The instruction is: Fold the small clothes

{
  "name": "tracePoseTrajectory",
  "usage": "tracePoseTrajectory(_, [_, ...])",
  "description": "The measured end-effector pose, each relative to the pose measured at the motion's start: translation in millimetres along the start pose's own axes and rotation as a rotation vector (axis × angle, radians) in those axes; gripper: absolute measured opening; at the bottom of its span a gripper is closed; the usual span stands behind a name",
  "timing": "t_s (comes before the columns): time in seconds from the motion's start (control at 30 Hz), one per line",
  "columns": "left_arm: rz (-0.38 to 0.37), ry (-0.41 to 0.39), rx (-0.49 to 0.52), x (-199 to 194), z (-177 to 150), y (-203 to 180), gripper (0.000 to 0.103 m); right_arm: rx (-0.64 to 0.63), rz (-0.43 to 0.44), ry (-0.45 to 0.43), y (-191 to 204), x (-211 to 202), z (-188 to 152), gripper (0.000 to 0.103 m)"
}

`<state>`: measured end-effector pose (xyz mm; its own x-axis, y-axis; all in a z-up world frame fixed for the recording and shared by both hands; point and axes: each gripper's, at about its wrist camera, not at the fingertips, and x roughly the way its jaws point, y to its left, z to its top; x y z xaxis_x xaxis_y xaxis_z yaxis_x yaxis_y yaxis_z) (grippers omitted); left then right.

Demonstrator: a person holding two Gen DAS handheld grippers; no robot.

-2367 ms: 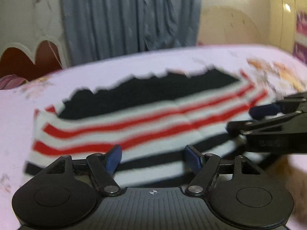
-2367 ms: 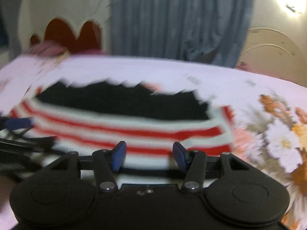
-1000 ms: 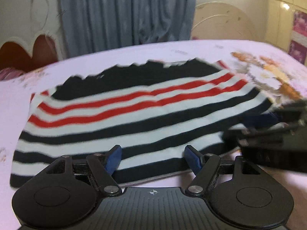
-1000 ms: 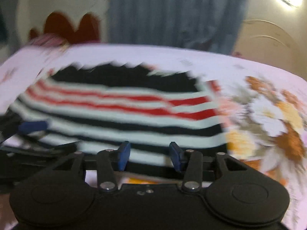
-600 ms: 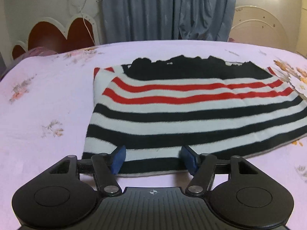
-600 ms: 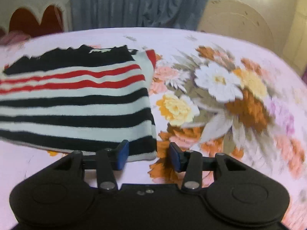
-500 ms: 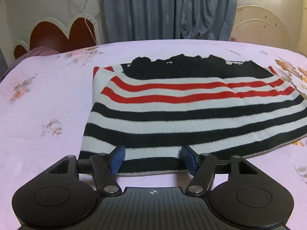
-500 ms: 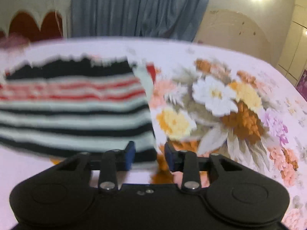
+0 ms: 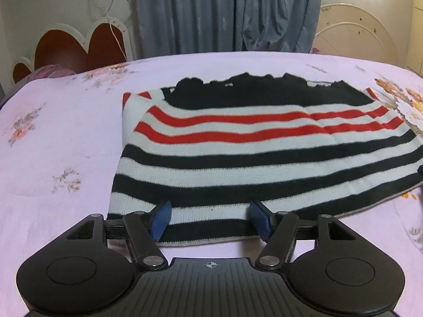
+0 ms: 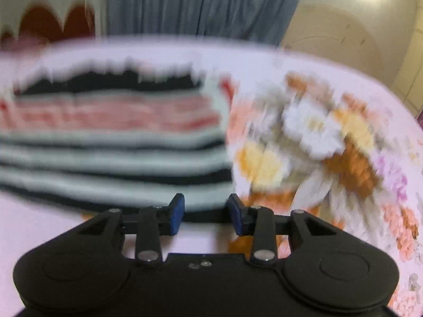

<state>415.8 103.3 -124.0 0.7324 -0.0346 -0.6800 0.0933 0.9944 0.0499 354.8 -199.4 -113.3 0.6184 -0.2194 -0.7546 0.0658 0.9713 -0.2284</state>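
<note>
One striped sweater [image 9: 259, 155] lies flat on the pink floral bedsheet [image 9: 60, 137], its long axis running left to right, black top edge toward the curtain [image 9: 224, 13]. Two grippers work at its near hem. The left gripper [image 9: 210, 220] stands fairly wide, blue pads either side of the hem — nothing pinched. The right gripper [image 10: 206, 215] is narrower, jaws opening over the sweater's near right corner; the blur there probably hides no grip.
</note>
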Motion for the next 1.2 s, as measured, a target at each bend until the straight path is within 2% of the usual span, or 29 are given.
tracePoseTrajectory(0.07, [-0.015,-0.042,-0.004,-6.2,3.2,0.1,0.064,0.034,0.009,-0.055,-0.5,-11.9,2.1,0.036])
tracePoseTrajectory(0.13, [-0.008,-0.003,0.016,2.4,4.2,-2.0,0.064,0.055,0.027,-0.096,-0.4,-18.0,2.4,0.037])
tracePoseTrajectory(0.2, [-0.017,0.015,0.017,9.1,0.9,-1.3,0.064,0.023,0.021,0.009,4.4,0.1,0.8,0.037])
tracePoseTrajectory(0.63, [-0.024,0.022,0.025,9.0,1.8,1.1,0.064,0.024,0.016,0.004,3.4,-2.8,2.3,0.038])
tracePoseTrajectory(0.67, [-0.017,0.02,0.024,5.5,2.2,0.8,0.065,0.029,0.012,-0.001,2.8,-6.8,4.0,0.043])
tracePoseTrajectory(0.7, [-0.002,0.011,0.022,1.0,1.4,1.3,0.067,0.037,0.006,-0.015,3.1,-8.9,3.6,0.06])
tracePoseTrajectory(0.73, [0.016,-0.002,0.016,-3.8,-0.2,2.9,0.079,0.049,0.005,-0.043,0.5,-16.1,3.2,0.068])
tracePoseTrajectory(0.77, [0.027,-0.02,0.004,-9.4,-2.8,5.7,0.081,0.056,0.016,-0.062,-2.5,-20.1,2.0,0.071])
tracePoseTrajectory(0.83, [0.012,-0.043,-0.045,-21.3,-8.6,16.0,0.081,0.069,0.051,-0.076,-5.1,-27.5,1.4,0.066])
tracePoseTrajectory(0.87, [0.006,-0.052,-0.083,-26.8,-12.2,22.8,0.081,0.073,0.062,-0.088,-6.2,-31.7,0.9,0.057])
tracePoseTrajectory(0.9, [0.0,-0.057,-0.126,-31.2,-15.9,30.2,0.081,0.075,0.069,-0.1,-6.3,-35.1,0.9,0.042])
tracePoseTrajectory(0.97, [-0.036,-0.061,-0.248,-37.0,-23.5,47.7,0.08,0.092,0.099,-0.116,-7.0,-39.0,2.4,0.029])
tracePoseTrajectory(1.0, [-0.081,-0.052,-0.328,-37.1,-28.4,57.1,0.075,0.105,0.113,-0.123,-6.9,-40.6,3.5,0.024])
tracePoseTrajectory(1.03, [-0.128,-0.036,-0.404,-34.9,-33.2,64.6,0.07,0.114,0.126,-0.128,-6.0,-41.4,4.9,0.023])
tracePoseTrajectory(1.1, [-0.196,-0.014,-0.523,-25.8,-43.1,74.6,0.068,0.117,0.141,-0.124,-2.4,-40.2,7.9,0.022])
tracePoseTrajectory(1.2, [-0.236,-0.032,-0.656,-10.5,-53.1,84.1,0.066,0.124,0.198,-0.121,6.9,-36.1,13.5,0.018])
